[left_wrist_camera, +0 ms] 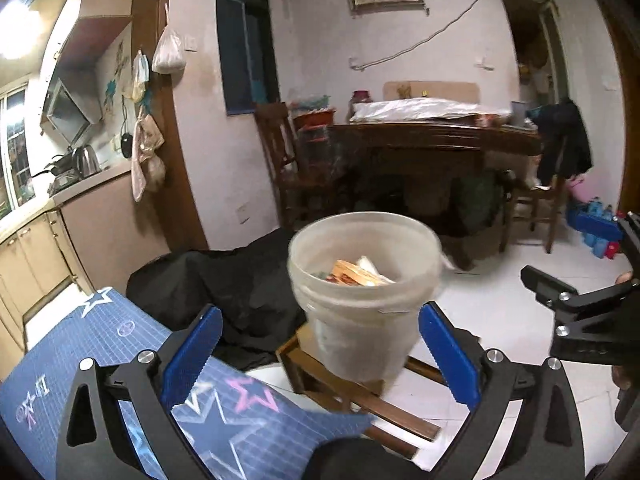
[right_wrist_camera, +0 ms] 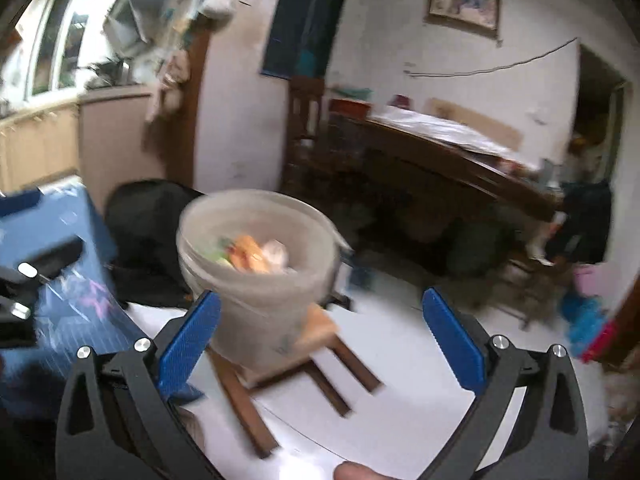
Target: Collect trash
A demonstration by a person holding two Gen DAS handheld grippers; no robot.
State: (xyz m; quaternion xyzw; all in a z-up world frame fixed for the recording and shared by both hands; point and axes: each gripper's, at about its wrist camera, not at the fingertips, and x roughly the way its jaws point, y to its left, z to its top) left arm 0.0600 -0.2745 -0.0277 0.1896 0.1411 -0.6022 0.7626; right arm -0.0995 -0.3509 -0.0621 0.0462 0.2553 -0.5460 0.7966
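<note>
A translucent plastic bucket (left_wrist_camera: pixel 362 292) stands on a small wooden stool (left_wrist_camera: pixel 344 392) and holds orange and white scraps of trash (left_wrist_camera: pixel 356 272). My left gripper (left_wrist_camera: pixel 320 352) is open and empty, its blue pads either side of the bucket's lower part, nearer the camera. The right wrist view is motion-blurred; the bucket (right_wrist_camera: pixel 260 264) on the stool (right_wrist_camera: pixel 304 364) sits left of centre with the trash (right_wrist_camera: pixel 252 258) inside. My right gripper (right_wrist_camera: pixel 322 340) is open and empty, the bucket just beyond its left pad. The right gripper also shows at the left view's right edge (left_wrist_camera: pixel 576 304).
A blue star-patterned mat (left_wrist_camera: pixel 120 364) covers a surface at lower left, with a black cloth (left_wrist_camera: pixel 224 288) behind it. A dark wooden table (left_wrist_camera: pixel 432 140) and chairs (left_wrist_camera: pixel 288 160) stand at the back. Kitchen counter (left_wrist_camera: pixel 60 200) on the left. White tiled floor (left_wrist_camera: pixel 500 320) lies to the right.
</note>
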